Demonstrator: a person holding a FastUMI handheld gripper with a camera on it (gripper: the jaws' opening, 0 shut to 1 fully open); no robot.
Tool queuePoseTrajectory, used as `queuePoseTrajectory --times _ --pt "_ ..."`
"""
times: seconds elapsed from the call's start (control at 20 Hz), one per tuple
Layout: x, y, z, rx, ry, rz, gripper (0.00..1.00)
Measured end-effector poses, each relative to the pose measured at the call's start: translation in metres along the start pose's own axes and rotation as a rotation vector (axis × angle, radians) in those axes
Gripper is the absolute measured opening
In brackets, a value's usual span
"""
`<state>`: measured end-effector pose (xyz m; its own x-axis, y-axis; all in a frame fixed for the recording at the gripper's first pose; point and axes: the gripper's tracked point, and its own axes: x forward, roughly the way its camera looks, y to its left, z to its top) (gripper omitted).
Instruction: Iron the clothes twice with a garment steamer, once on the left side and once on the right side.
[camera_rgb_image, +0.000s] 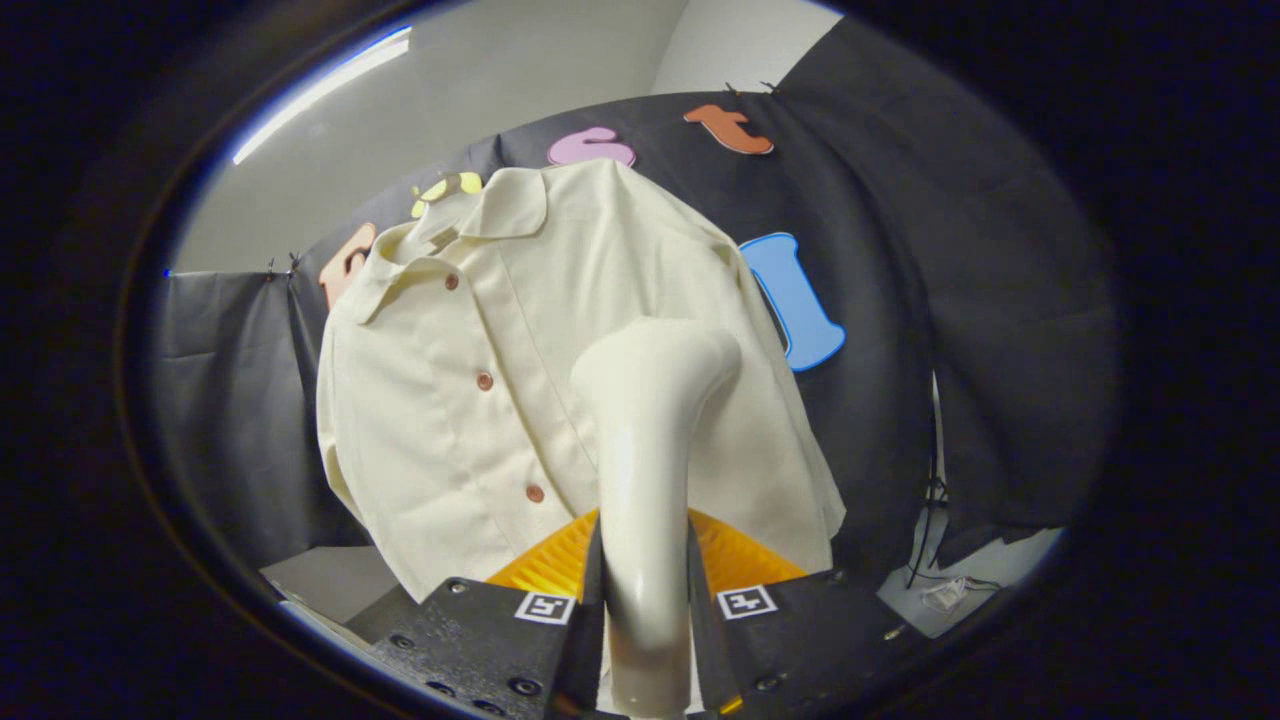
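The gripper (645, 600) was closed on the garment steamer (645, 450), both fingers pressing the sides of its pale handle, which ran up from between them. The steamer's head bent over at the top toward the right side of the view and stood in front of the shirt (520, 340); whether the head touched the cloth could not be told.

The shirt — a cream, collared garment — hung upright against the black cloth wall (900, 300) of the booth, just ahead of the fingers. Its placket ran down the front with three brownish buttons (484, 380) visible, all fastened. The collar lay folded open at the top. The steamer covered part of the shirt's panel to the right of the placket; the panel on the other side was fully exposed and showed light creasing near the hem.

Beyond the shirt's lower edge, a pale surface (330, 580) was seen low beside the fingers. On the opposite side, dark cables (930, 530) hung down the wall — ending near a small pale object (945, 593) on a light surface.
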<state>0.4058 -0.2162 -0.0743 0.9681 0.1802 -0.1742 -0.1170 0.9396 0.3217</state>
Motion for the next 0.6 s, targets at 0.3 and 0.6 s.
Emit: queuePoseTrajectory --times 0.3,0.6 --pt "-0.003 -0.028 -0.05 0.057 0.045 -0.006 0.37" --pt "-0.009 -0.046 -0.089 0.1 0.076 -0.004 0.38"
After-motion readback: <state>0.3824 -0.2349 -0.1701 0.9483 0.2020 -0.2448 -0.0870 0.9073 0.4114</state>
